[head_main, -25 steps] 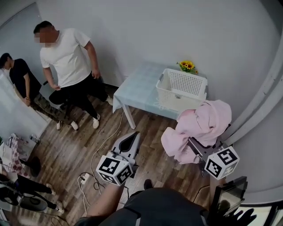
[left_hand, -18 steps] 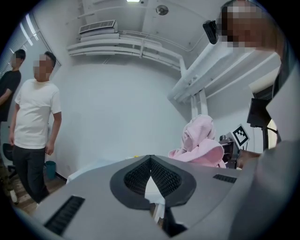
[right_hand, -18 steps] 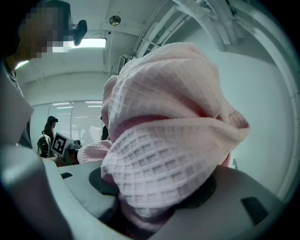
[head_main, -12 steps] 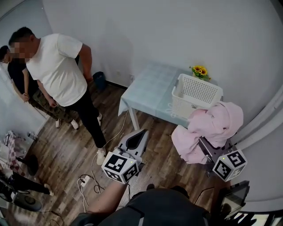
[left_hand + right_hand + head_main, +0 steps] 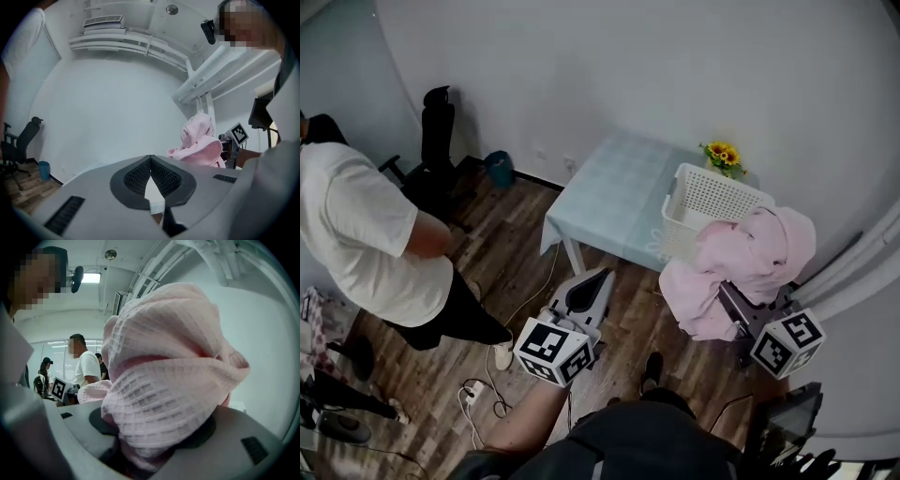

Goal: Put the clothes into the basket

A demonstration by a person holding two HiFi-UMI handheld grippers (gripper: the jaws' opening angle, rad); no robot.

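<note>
1. Right gripper (image 5: 733, 309) is clamped on the pink garment (image 5: 750, 258), as before.
2. The garment hangs at the near corner of the basket (image 5: 712, 192), outside it.
3. Left gripper (image 5: 602, 277): jaws together, empty.
4. The table (image 5: 609, 197) is nearer than earlier, and the person (image 5: 356, 244) has shifted to the left edge.

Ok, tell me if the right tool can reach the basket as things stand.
Probably yes: the right tool, shut on the pink garment, is just short of the basket, with nothing between.

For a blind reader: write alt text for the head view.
The right gripper holds a bundled pink garment near a white basket on a pale blue table. The left gripper, shut and empty, points toward that table.
</note>
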